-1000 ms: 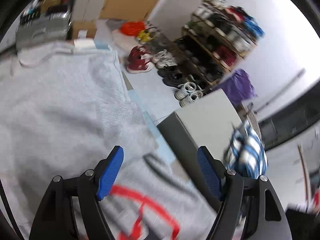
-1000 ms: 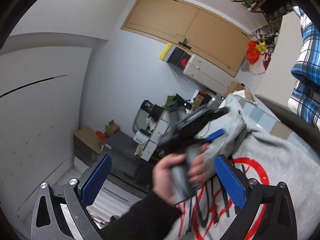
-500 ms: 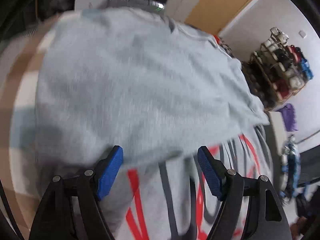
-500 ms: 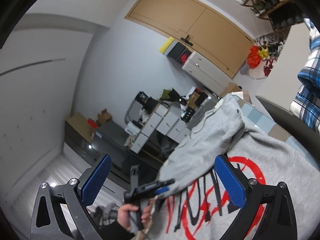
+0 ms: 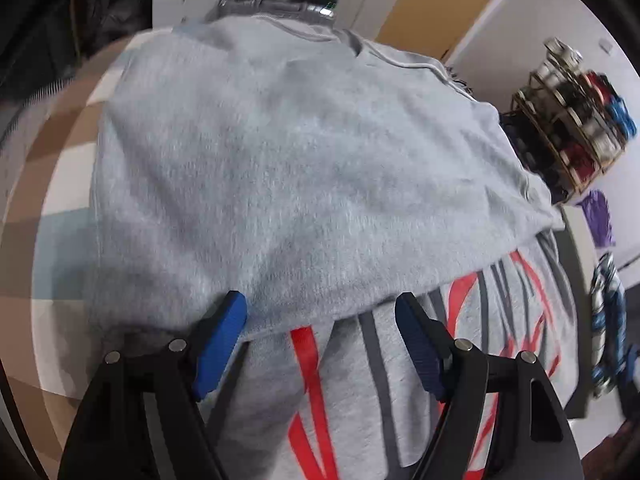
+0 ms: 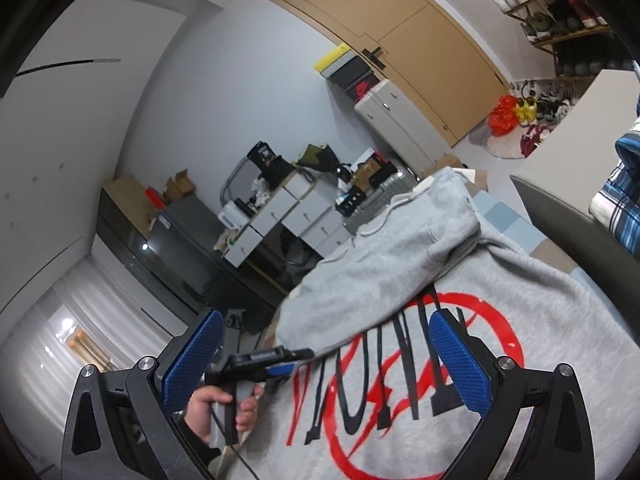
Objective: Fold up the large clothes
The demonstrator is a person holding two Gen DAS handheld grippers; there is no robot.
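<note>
On a checked brown, white and pale-blue surface (image 5: 60, 184) lies the grey sweatshirt (image 5: 304, 184), its plain grey portion folded over the front so that it covers the upper part of the red-and-black print (image 6: 404, 384). Left wrist view: the left gripper (image 5: 320, 320) points steeply down at the folded edge, blue pads (image 5: 219, 344) spread apart with nothing between them, released and grasping nothing; whether the tips touch the cloth cannot be told. A shoe rack (image 5: 576, 120) stands at the right edge, and a blue-and-white checked garment (image 5: 608, 320) is blurred below it. Right wrist view: the right gripper (image 6: 326, 356) is held nearly level above the print, its pads (image 6: 460, 364) wide apart and empty. Only this view shows the person's left hand (image 6: 224, 408) around the handle of the left gripper at the sweatshirt's near left edge, the white drawstring at the far end of the garment, the tan double door (image 6: 404, 36) and the white drawer units (image 6: 292, 212). Only the left view shows the folded edge at close range.

Compared with one second earlier, the left gripper has swung from the bed's edge and floor shoes to the middle of the fold, with unchanged jaw spread. In the right view, the hand with the left gripper has dropped from mid-frame to the lower left.
</note>
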